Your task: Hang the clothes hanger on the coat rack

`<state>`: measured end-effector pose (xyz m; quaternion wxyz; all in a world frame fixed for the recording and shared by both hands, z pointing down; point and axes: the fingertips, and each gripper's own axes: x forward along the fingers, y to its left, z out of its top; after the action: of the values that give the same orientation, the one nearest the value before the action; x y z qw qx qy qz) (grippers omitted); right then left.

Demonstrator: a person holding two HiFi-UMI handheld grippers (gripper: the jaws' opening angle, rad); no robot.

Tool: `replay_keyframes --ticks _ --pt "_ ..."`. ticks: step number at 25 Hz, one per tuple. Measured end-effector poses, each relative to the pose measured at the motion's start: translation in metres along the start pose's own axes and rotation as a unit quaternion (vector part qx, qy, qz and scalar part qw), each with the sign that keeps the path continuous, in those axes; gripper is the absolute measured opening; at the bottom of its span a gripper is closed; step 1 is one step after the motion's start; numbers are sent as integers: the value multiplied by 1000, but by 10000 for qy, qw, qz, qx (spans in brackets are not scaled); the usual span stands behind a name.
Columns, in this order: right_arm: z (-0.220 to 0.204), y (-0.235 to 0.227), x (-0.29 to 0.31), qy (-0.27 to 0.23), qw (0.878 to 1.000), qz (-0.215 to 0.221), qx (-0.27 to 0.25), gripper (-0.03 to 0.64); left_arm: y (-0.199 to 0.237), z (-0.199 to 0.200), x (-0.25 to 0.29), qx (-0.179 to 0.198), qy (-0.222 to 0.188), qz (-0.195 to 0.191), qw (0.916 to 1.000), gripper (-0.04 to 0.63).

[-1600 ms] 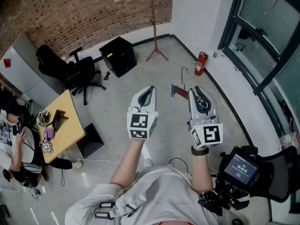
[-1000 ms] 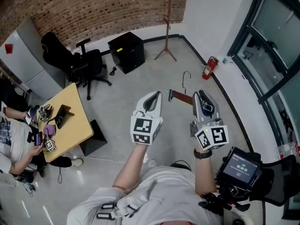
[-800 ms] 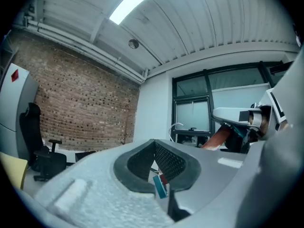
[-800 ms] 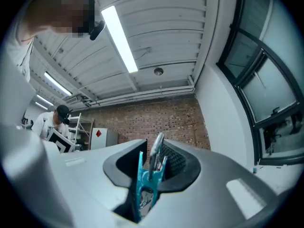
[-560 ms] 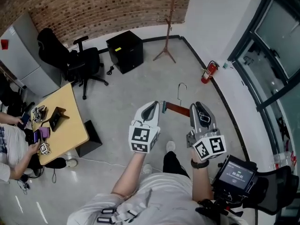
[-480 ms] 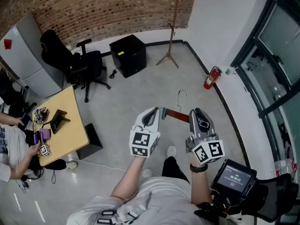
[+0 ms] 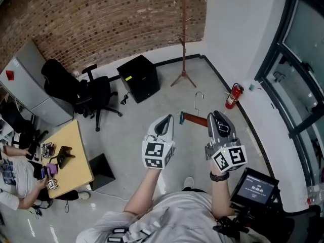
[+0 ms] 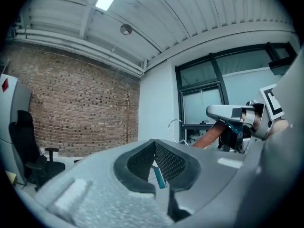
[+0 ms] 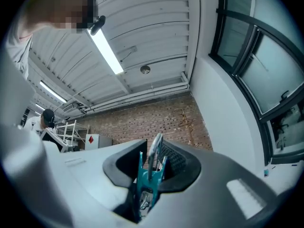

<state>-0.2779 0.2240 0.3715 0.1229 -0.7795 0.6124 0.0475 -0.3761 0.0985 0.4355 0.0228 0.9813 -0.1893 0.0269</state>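
A wooden clothes hanger [image 7: 195,119] with a metal hook [image 7: 199,95] and teal clips hangs between my two grippers over the grey floor. My right gripper [image 7: 216,116] is shut on its right end; the right gripper view shows a teal clip [image 9: 145,175] and metal wire between the pads. My left gripper [image 7: 167,119] is at the hanger's left end, and the left gripper view shows a teal clip tip [image 8: 159,176] in its narrow jaw gap. The wooden coat rack [image 7: 183,34] stands ahead in the corner by the brick wall, well apart from the hanger.
A black cabinet [image 7: 139,77] and a black office chair [image 7: 96,92] stand left of the rack. A red fire extinguisher [image 7: 233,95] sits by the white wall on the right. At the left edge a person sits beside a wooden table [image 7: 71,158].
Both grippers have been carried forward with the hanger between them. The coat rack now shows taller and nearer, and the table and the seated person have slid down the left side.
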Motion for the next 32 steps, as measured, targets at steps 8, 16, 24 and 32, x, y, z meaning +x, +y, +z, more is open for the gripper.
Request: replay_keyframes --ticks 8,16,24,32 --pt "-9 -131 15 107 9987 -407 289 81 -52 -9 112 -28 228 -199 9995 0" --pt "-65 -163 62 466 9972 -275 507 80 -19 -43 169 -159 487 -62 9987 0" --pt "-89 -214 187 665 9975 -79 242 80 39 -39 312 -526 342 -228 9978 0" --pt "-59 -276 305 327 9989 -88 -337 80 88 21 440 -383 -245 -404 9982 0"
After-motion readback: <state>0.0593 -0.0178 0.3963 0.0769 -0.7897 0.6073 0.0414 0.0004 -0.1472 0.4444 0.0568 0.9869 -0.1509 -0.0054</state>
